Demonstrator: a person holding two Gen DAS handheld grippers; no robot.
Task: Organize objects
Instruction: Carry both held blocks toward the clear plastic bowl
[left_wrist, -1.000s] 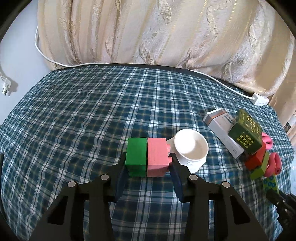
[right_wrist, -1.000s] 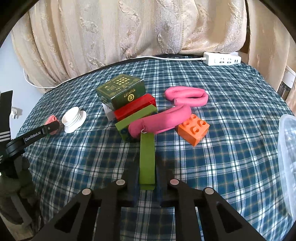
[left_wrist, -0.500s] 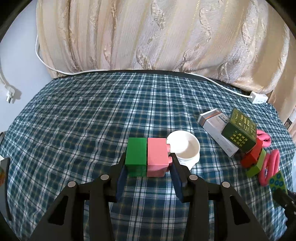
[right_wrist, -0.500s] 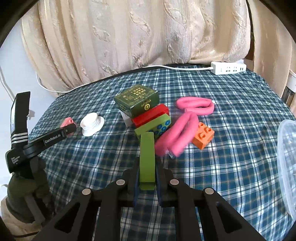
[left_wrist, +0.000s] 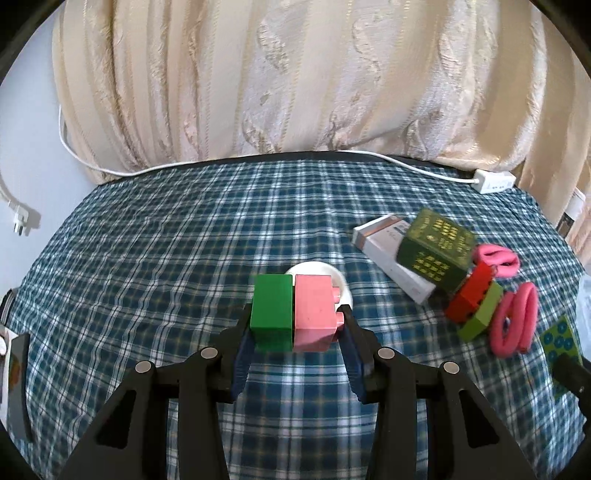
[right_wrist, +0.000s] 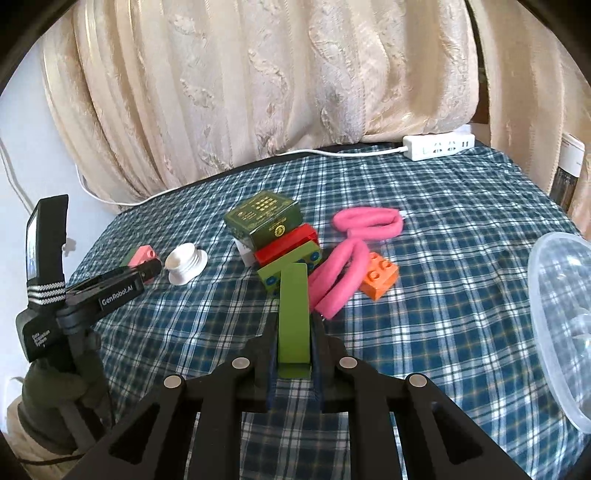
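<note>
My left gripper (left_wrist: 295, 325) is shut on a dark green block (left_wrist: 271, 306) and a pink block (left_wrist: 314, 308) held side by side above the checked cloth. My right gripper (right_wrist: 293, 332) is shut on a flat olive-green block (right_wrist: 293, 317), held on edge above the table. In the right wrist view the left gripper (right_wrist: 147, 271) shows at the left with the pink block (right_wrist: 142, 254). A pile lies mid-table: a dark green box (right_wrist: 264, 218), a red block (right_wrist: 286, 242), a green dotted block (right_wrist: 291, 260), pink foam loops (right_wrist: 341, 280) and an orange brick (right_wrist: 380, 275).
A white cup-like lid (right_wrist: 184, 262) stands near the left gripper. A clear plastic container (right_wrist: 557, 314) is at the right edge. A white box (left_wrist: 391, 254) lies under the dark green box. A white power strip (right_wrist: 437, 146) and cable run along the back by the curtain.
Both grippers have risen with their blocks, so the table looks farther away. The pink foam loop that hung on the olive block has dropped back next to the orange brick.
</note>
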